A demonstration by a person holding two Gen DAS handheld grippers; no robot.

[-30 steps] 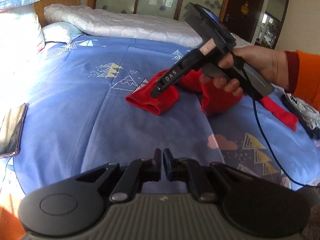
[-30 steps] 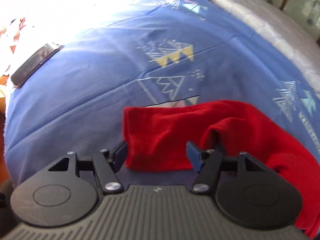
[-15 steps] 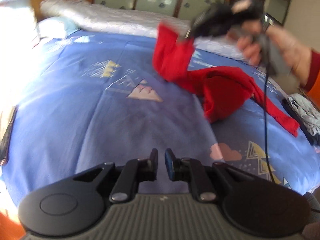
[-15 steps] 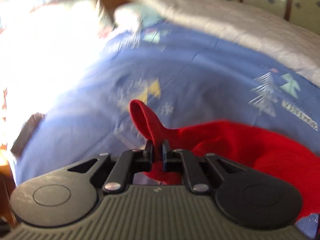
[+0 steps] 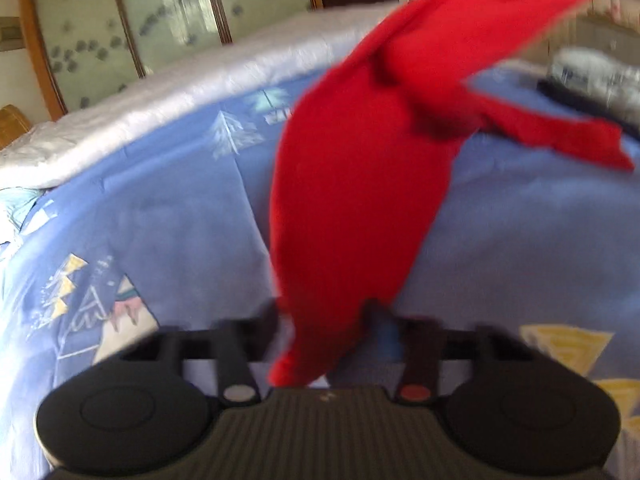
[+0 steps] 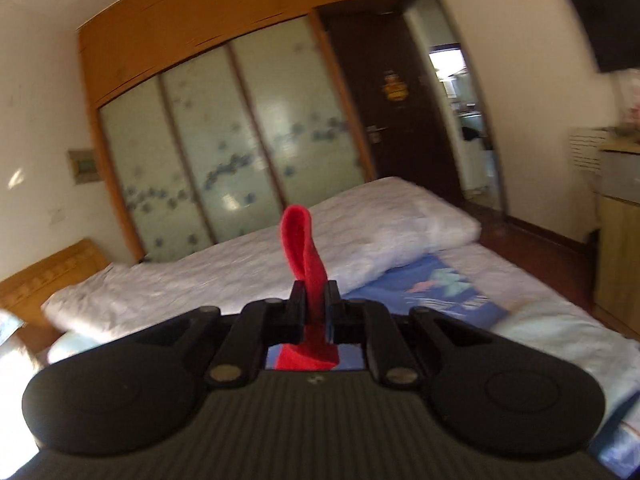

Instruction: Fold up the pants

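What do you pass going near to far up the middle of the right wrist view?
Right gripper clamped on the red fabric pants → white quilted duvet → frosted glass wardrobe doors → orange wooden wardrobe top.

Pants (image 5: pixel 360 184): showing solid bright red, filling the centre and upper right of the left wrist frame.
Bedsheet (image 5: pixel 152 216): showing blue, printed with white trees and yellow and white triangle mountains at lower left and lower right.
Quilt (image 6: pixel 224 268): lying white across mid-frame.
Wardrobe doors (image 6: pixel 224 148): showing pale frosted green with grey-blue blotches, in orange-brown wood.
Door (image 6: pixel 384 120): showing dark brown at upper right.
Left gripper (image 5: pixel 326 320), right gripper (image 6: pixel 314 312): showing black.
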